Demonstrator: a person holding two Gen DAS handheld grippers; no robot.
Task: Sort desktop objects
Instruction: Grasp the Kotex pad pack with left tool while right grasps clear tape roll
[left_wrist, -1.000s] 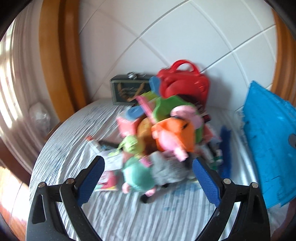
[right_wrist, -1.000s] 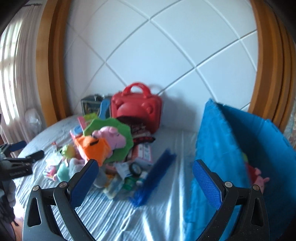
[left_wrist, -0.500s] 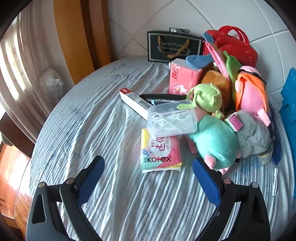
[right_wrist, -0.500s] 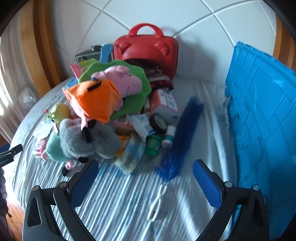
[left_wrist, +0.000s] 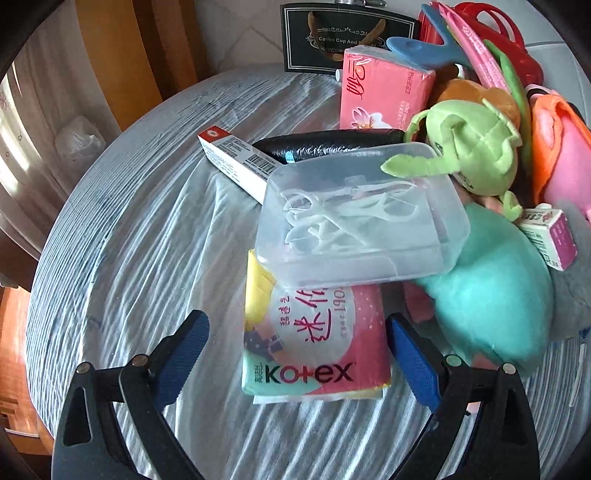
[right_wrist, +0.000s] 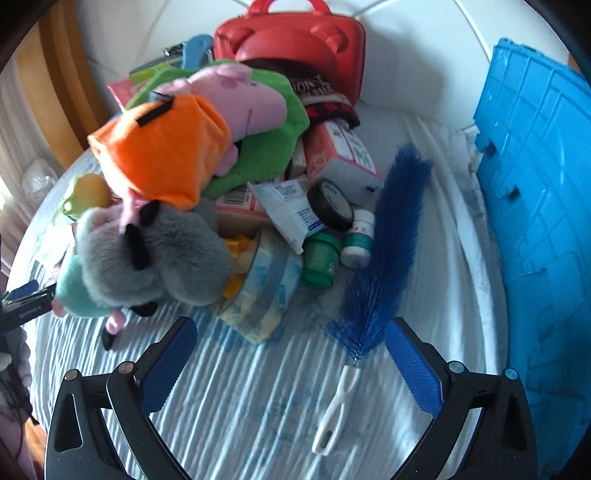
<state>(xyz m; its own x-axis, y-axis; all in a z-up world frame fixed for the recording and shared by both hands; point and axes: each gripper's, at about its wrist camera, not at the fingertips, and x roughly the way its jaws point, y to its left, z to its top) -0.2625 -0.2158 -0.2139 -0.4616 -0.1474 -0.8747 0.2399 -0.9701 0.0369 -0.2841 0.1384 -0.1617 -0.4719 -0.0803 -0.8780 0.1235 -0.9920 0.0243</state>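
While both tools hang above the striped bed cover (left_wrist: 140, 229) with nothing in them, the sorting looks barely begun: the heap of toys and packets is untouched. The left gripper (left_wrist: 297, 349) has its fingers spread wide around the near end of the pink pad packet (left_wrist: 314, 343), one finger on either side but seemingly not yet touching. The likely next move is to lower and squeeze the packet, yet the clear plastic box (left_wrist: 362, 221) rests on its far end, so a pull may tip that box. Inside the clear box lie white floss picks, and its lid appears to be on. The right gripper (right_wrist: 291, 354) is likewise wide apart, hovering over bare cover between the blue brush (right_wrist: 388, 251) and the jar (right_wrist: 262, 291) lying on its side, which holds something yellow. The blue crate (right_wrist: 543, 206) stands at the right edge; its inside is hidden. The red case (right_wrist: 291, 48) at the back looks shut
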